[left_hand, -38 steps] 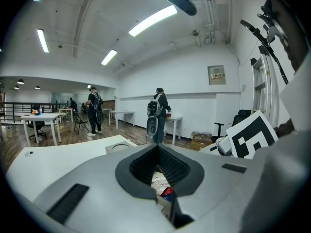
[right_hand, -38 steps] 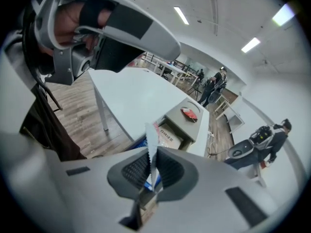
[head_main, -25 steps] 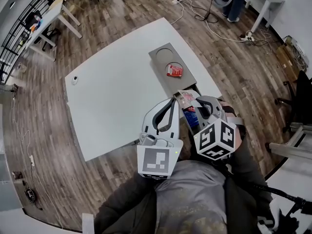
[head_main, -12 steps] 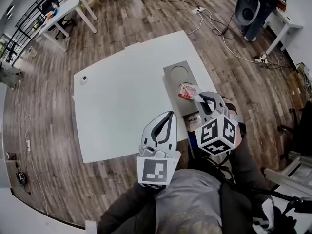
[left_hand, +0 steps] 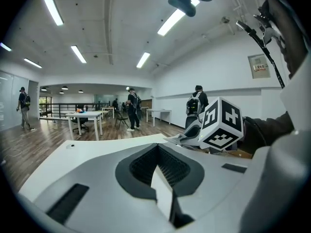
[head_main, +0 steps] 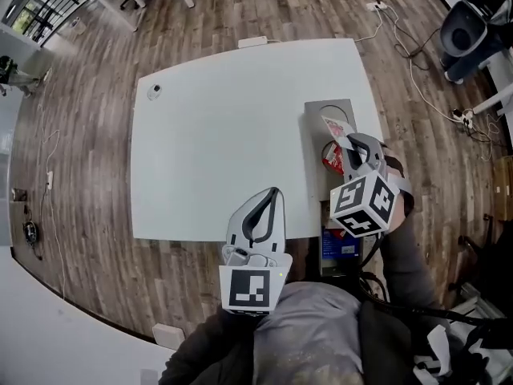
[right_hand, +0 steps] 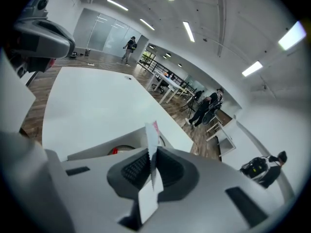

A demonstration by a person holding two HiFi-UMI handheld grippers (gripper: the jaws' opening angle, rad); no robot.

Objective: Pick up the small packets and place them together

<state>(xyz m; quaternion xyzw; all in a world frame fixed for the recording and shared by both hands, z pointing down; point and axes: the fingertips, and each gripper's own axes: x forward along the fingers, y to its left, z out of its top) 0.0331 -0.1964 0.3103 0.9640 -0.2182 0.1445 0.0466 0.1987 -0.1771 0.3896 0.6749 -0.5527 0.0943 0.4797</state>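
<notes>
While one red packet (head_main: 332, 158) lies on the tray (head_main: 319, 112) by the table's (head_main: 224, 127) right edge, the right gripper (head_main: 351, 145) clamps a second packet (head_main: 332, 125) over it, unplaced; left gripper (head_main: 271, 196) closed, empty.

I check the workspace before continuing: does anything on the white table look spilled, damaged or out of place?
Nothing stands out. A small red packet lies on the flat grey tray; the right hand-held gripper holds a thin white packet.
</notes>
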